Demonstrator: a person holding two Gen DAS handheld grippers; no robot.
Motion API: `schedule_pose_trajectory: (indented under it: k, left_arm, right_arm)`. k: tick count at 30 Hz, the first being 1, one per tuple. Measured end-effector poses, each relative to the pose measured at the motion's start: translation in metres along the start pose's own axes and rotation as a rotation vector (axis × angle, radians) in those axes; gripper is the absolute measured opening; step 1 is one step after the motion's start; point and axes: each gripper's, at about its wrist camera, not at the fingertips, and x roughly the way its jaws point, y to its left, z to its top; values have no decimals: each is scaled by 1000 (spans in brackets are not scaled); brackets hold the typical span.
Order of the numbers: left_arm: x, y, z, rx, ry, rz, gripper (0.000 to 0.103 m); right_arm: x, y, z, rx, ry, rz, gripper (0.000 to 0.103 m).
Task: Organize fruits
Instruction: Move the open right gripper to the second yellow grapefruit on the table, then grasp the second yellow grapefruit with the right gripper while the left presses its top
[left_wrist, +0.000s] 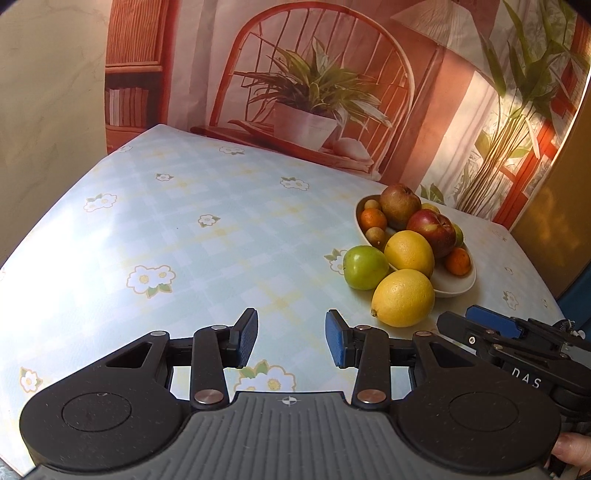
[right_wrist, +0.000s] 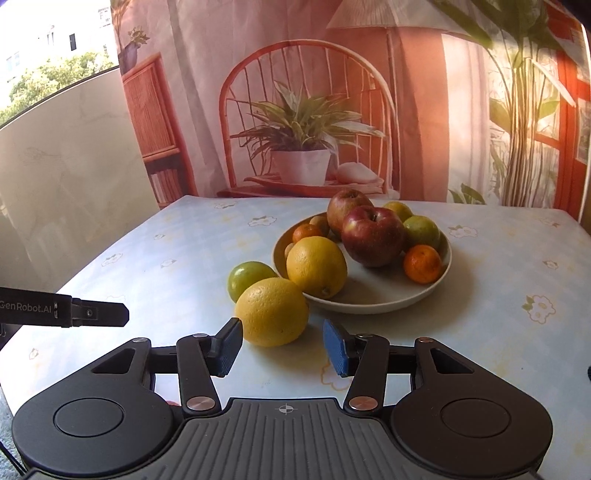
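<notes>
The desk (right_wrist: 498, 266), under a pale flowered cloth, carries everything. On its right half stands a shallow white bowl (right_wrist: 373, 299) already heaped with fruit: two red apples (right_wrist: 373, 236), a large yellow citrus (right_wrist: 316, 266) leaning at the bowl's near-left rim, a green fruit at the back right, two small tangerines (right_wrist: 422, 264) and a few smaller pieces behind that are too hidden to name. So most of the sorting looks done.

Two pieces are left on the cloth outside the bowl: a second yellow citrus (right_wrist: 272, 312), just in front of the bowl's near-left rim, and a green apple (right_wrist: 250, 279), beside it to the left and close to the bowl.

The right hand-held gripper (right_wrist: 282, 345) sits low just short of the loose yellow citrus, jaws apart and grasping nothing; the left pad looks very near the rind, but no grip is made. The left hand-held gripper (left_wrist: 291, 341) hangs over bare cloth to the left of the fruit, released and empty.

By my reckoning, the loose citrus is the piece in hand, the green apple comes after, and the crowded bowl leaves little room.
</notes>
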Motion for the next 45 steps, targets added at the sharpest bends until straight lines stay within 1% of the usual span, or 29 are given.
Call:
schedule_pose_trajectory:
  k: [3,5,7,11,14,19,20,26,28,30,35,39,42,45]
  left_arm:
    - [1,2,0,-4,2,4,42]
    - [0,4,1,-12,-1,3,42]
    - [1,5,1,-21,-6,4,42]
    - [3,6,1,-31,2,4,42]
    - [4,6,1,-28,3,3,42]
    - [5,6,0,-33,7,1,42]
    - [6,7,1,-35,14,-8,41]
    - [18,6,4,-56,39,-61,41]
    - [28,2,8,-57,72,-85,41]
    - [36,-1,14,-59,87,-109,40]
    - [55,-24,29,-8,110,-179,38]
    - [69,-42,34,-8,142,-251,38]
    - [78,-50,35,-13,160,-281,38]
    - [90,-57,36,-15,178,-283,37]
  right_arm:
    - [11,7,12,-134,7,20,44]
    - [19,19,19,-264,21,-1,45]
    - [23,29,24,-358,21,3,45]
    - [35,41,30,-443,51,51,45]
    - [45,44,29,-488,88,58,45]
    - [48,40,27,-474,103,55,47]
    - [47,39,26,-468,105,57,48]
    - [32,29,12,-454,82,51,48]
    - [28,25,8,-439,78,45,47]
    - [25,21,5,-425,75,41,46]
    - [17,12,0,-367,65,46,44]
    - [15,9,-3,-362,60,46,43]
    - [16,8,-5,-365,56,50,43]
    - [17,6,-5,-360,53,59,43]
